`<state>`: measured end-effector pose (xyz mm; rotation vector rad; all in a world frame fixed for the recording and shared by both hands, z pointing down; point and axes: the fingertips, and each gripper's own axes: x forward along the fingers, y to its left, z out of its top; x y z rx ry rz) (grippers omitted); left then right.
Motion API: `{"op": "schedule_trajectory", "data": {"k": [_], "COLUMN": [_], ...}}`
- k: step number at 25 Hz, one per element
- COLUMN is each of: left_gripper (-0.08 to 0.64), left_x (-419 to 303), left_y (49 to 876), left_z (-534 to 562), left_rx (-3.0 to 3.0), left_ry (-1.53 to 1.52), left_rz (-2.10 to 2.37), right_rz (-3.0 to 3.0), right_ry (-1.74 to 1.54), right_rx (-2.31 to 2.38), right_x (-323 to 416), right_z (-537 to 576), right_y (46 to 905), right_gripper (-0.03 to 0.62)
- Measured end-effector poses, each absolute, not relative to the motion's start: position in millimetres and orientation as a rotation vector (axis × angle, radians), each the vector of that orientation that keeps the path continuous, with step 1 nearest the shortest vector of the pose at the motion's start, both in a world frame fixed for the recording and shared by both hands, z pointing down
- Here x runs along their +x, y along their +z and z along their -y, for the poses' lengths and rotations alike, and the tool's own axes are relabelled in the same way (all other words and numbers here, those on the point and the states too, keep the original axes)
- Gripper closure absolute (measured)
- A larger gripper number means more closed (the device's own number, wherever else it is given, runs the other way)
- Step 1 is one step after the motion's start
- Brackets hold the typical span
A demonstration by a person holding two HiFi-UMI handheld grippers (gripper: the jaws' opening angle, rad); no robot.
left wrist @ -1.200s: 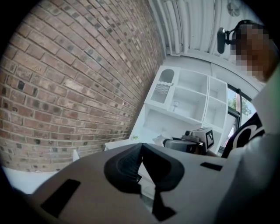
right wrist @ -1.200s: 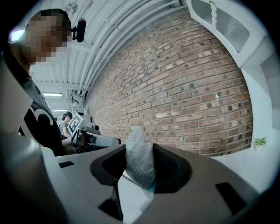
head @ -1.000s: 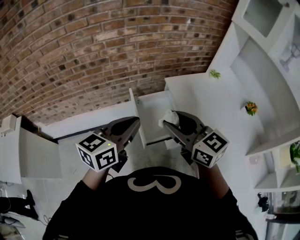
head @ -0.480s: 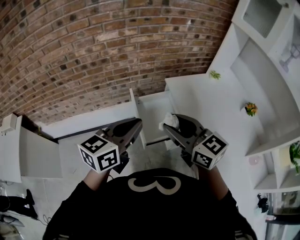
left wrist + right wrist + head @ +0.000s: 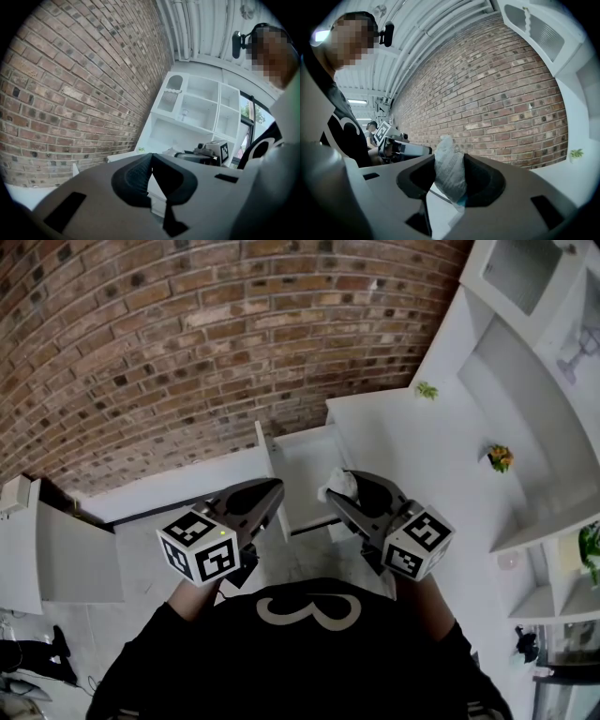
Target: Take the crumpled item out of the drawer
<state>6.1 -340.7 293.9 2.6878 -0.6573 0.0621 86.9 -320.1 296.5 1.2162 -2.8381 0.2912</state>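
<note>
Your right gripper [image 5: 336, 495] pinches the crumpled paper [image 5: 449, 171] upright over the open drawer [image 5: 305, 460]'s edge, apparently free to draw toward you; your left gripper [image 5: 277, 489] is pressed together, empty.

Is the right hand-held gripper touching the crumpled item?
Touching. The right gripper view shows the right hand-held gripper with its jaws pressed against both sides of the crumpled item.

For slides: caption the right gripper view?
Right gripper clamps crumpled white paper wad before a red brick wall.
</note>
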Motion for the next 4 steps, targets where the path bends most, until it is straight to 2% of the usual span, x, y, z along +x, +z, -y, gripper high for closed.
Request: {"op": "schedule_trajectory", "data": {"k": [4], "left_gripper": [0.557], "left_x": [9.3], "left_y": [297.0], "left_z": [347.0], "left_rx": [2.682], "left_ry": [0.066], "left_rz": [0.65], "right_rz": [2.83], "right_ry": [0.293], "right_rx": [1.225], "right_x": [89.5], "right_z": [325.7], "right_y": [298.9], "right_gripper": [0.417]}}
